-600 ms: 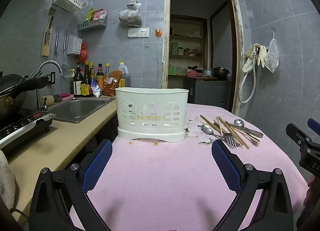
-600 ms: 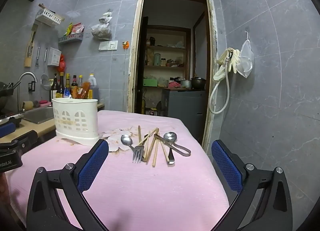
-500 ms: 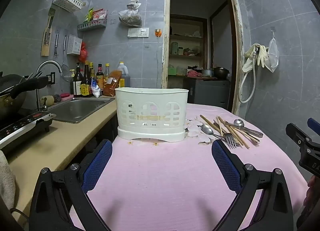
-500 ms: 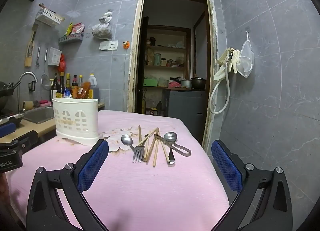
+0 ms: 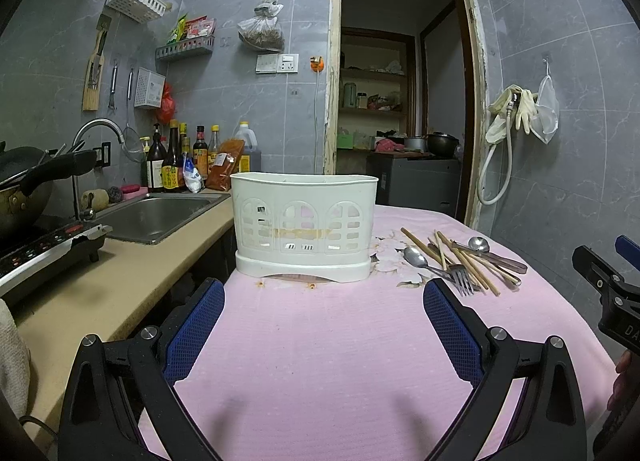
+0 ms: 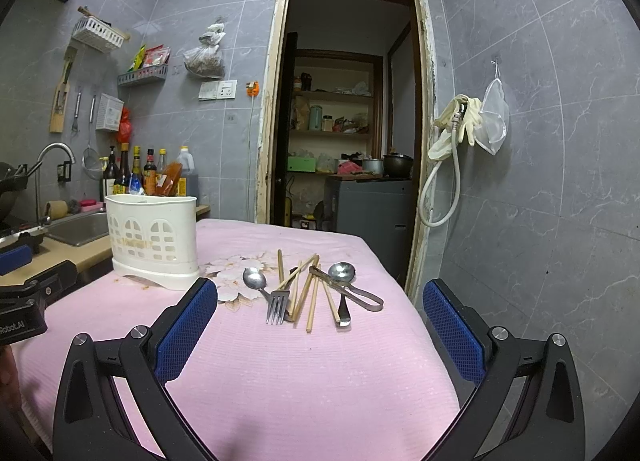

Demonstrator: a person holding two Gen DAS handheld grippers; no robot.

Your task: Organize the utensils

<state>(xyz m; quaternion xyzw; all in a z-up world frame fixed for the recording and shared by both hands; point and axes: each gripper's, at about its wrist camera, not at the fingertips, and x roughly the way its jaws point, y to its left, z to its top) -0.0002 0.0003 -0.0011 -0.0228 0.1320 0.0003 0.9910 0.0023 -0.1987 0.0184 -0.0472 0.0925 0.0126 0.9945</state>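
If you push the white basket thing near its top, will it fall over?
Probably it slides or tips easily. The white utensil holder looks like thin plastic full of cut-out windows, and nothing shows through them, so it is likely light. Its wider base should help it stay upright, but the pink cloth beneath may grip it, so a high push might tilt it.

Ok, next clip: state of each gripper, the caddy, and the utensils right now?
Left gripper: open, holding nothing, above the cloth.
Right gripper: open, holding nothing, facing the utensils.
Caddy: upright on the cloth; nothing sticks out above its rim.
Fork: flat on the cloth, loose.
Spoons: flat, bowls up.
Chopsticks: scattered flat, crossing each other.
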